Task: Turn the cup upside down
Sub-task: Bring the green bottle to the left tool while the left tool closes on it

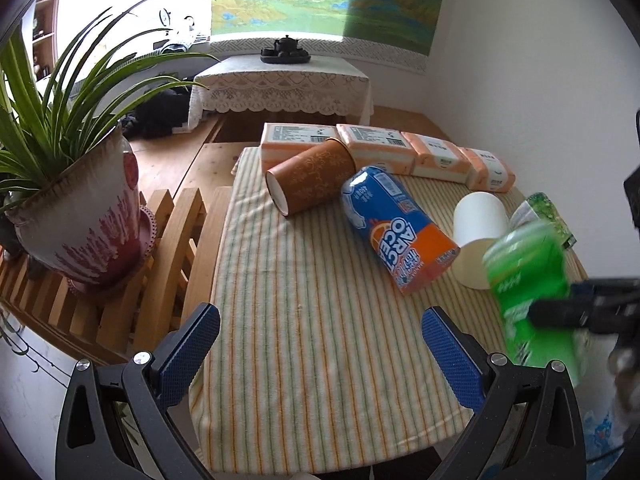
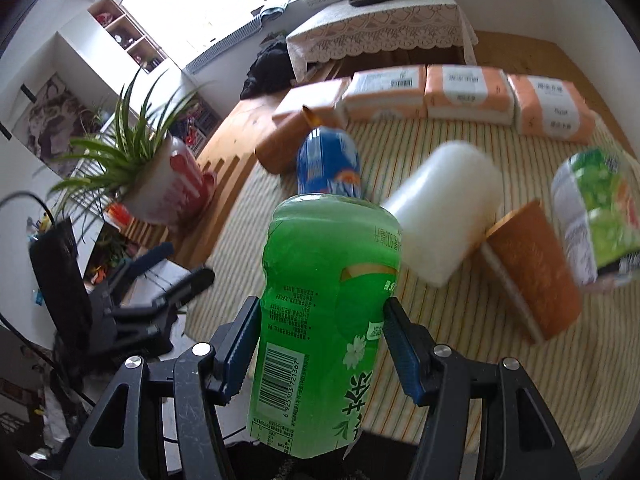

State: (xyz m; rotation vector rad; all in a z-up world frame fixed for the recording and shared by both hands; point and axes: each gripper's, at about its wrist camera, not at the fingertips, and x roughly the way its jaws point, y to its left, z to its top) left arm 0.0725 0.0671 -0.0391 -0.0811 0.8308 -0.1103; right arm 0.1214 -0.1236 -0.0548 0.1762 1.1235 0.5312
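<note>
- The green cup [image 2: 328, 320] is sitting between the blue pads of the right gripper [image 2: 320, 344], pinched around its lower printed body, its long axis running forward along the fingers and away from the camera; which end is the mouth cannot be told.
- In the left wrist view the same cup [image 1: 532, 292] is showing blurred, held above the right edge of the striped cloth [image 1: 320, 300].
- The left gripper [image 1: 320, 356] is hovering with its jaws spread wide and nothing between them, so the right hand is the one carrying the task; the coming turn looks to be a wrist roll by that hand.
- Other cups are lying on their sides on the cloth: a blue-and-orange printed one [image 1: 396, 228], a white one [image 1: 476, 236], a brown one [image 1: 312, 180], and another green-printed one [image 2: 600, 212] at the right. None appears to be holding anything.
- A row of orange tissue packs [image 1: 400, 152] is lining the far edge.
- A potted plant [image 1: 76, 184] is standing on a wooden rack to the left.
</note>
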